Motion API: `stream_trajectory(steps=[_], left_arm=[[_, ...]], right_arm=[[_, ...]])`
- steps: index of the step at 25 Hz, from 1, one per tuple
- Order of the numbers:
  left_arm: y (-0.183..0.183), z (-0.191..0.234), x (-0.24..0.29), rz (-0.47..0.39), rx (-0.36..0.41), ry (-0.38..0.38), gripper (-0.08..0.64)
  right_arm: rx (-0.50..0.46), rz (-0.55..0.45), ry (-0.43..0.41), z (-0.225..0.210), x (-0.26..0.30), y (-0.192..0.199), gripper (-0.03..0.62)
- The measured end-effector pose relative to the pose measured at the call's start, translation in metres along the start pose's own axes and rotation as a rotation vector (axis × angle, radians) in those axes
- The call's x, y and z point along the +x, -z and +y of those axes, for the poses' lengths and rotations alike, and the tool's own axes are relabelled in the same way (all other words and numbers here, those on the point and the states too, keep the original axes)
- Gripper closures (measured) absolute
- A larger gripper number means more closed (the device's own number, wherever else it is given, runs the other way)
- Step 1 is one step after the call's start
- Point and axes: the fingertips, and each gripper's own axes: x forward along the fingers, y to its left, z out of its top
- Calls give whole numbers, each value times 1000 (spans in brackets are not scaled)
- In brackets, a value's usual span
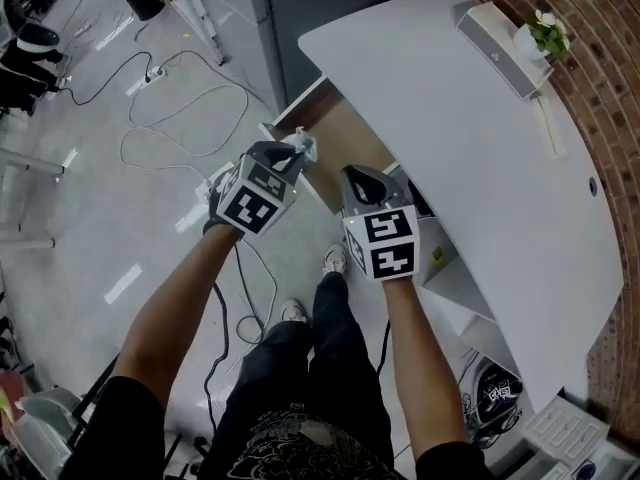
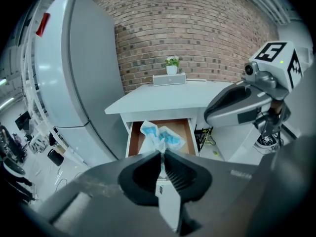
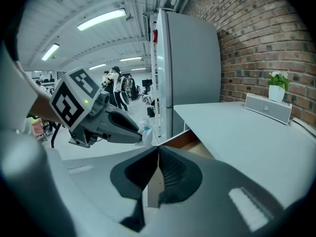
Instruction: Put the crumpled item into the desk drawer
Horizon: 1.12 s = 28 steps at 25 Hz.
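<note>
The crumpled item [image 2: 158, 136] is a white and blue wad, pinched at the tip of my left gripper [image 2: 162, 154], which is shut on it. In the head view the crumpled item [image 1: 303, 147] hangs over the front left corner of the open desk drawer [image 1: 345, 140], whose brown wooden bottom shows. The right gripper view shows the crumpled item [image 3: 146, 135] at the left gripper's tip. My right gripper [image 3: 158, 151] is shut with nothing in it, and my right gripper [image 1: 362, 183] hovers beside the drawer's near end. The drawer [image 2: 160, 132] looks empty inside.
The white curved desk [image 1: 470, 148] carries a grey speaker [image 1: 497, 48] and a small potted plant [image 1: 546, 34]. A brick wall [image 1: 600, 78] lies behind it. A grey cabinet [image 2: 74, 73] stands left of the drawer. Cables [image 1: 170, 118] lie on the floor; people [image 3: 116, 85] stand far off.
</note>
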Motion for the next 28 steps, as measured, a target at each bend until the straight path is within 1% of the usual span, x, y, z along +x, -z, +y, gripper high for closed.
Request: stream_trajectory(steps=[9, 14, 21, 28], left_arm=[[15, -3, 54, 49, 2, 62, 531], [27, 11, 75, 60, -41, 62, 531], [43, 28, 98, 68, -94, 58, 531], [59, 23, 119, 80, -139, 80, 529]], right_arm=[[11, 39, -42, -7, 35, 8, 581], [16, 44, -52, -11, 51, 8, 581], [31, 79, -71, -14, 73, 22, 581], [31, 95, -75, -19, 83, 33, 581]])
